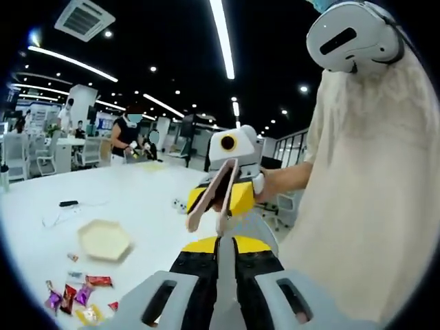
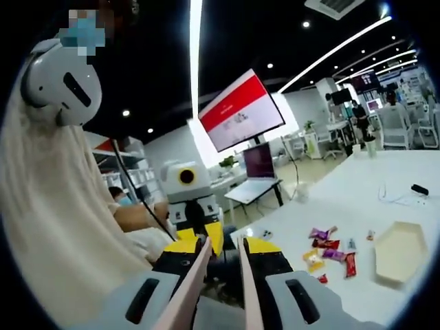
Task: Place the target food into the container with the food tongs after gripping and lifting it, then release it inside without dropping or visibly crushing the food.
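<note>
Wrapped candies (image 2: 328,249) lie in a loose cluster on the white table (image 2: 385,185), just left of an empty hexagonal container (image 2: 399,253). The right gripper (image 2: 220,275), clamped on pink food tongs (image 2: 196,292), is raised well short of them, candies ahead and right. The left gripper (image 1: 227,275), jaws together, holds nothing.

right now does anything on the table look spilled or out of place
Nothing looks damaged. The wrapped candies lie loose on the white table beside the empty hexagonal tray, not in it. The right claw holds tongs up off the table.
</note>
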Demonstrator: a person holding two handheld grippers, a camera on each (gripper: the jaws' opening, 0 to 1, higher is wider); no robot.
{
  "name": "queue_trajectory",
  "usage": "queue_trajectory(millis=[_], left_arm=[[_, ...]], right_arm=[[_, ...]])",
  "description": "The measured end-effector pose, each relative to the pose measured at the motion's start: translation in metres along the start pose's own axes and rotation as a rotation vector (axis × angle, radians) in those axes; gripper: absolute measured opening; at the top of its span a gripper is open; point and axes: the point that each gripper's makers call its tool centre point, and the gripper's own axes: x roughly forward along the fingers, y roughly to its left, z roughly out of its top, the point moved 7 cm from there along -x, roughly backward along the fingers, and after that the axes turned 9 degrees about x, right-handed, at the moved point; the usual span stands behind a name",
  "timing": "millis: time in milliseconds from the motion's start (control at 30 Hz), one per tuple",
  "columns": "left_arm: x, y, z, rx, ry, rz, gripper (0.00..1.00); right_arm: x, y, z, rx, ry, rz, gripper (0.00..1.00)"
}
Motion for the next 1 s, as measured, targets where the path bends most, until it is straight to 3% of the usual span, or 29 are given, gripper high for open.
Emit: queue_trajectory(millis=[133,233,467,567,633,700,900,1000], left_arm=[[-0.012,0.004,-0.011,-0.045,0.025,0.093,0.21],[-0.019,0.004,-0.016,-0.069,0.011,0.139,0.22],[-0.04,0.009,-0.03,-0.118,-0.01,0.259,0.26],[-0.048,0.011,-0.036,-0.142,-0.015,0.307,0.3],[-0.055,0.015,-0.039,-0.164,-0.044,0.353,0.37],[-0.062,0.018,-0.042,-0.188,-0.064,0.387,0.43],[-0.073,0.021,-0.05,-0.198,-0.062,0.4,0.44],[-0.076,0.024,-0.051,-0.178,-0.1,0.395,0.45]], right_arm=[[-0.002,-0.01,-0.001,0.016,-0.005,-0.048,0.23],[0.002,-0.018,-0.006,0.02,0.015,-0.102,0.23],[0.017,-0.024,-0.015,0.083,0.025,-0.141,0.24],[0.024,-0.028,-0.022,0.077,0.058,-0.169,0.24],[0.03,-0.035,-0.029,0.048,0.117,-0.226,0.25],[0.036,-0.036,-0.032,0.054,0.119,-0.226,0.25],[0.045,-0.048,-0.039,0.102,0.118,-0.284,0.26],[0.05,-0.048,-0.039,0.103,0.122,-0.303,0.26]])
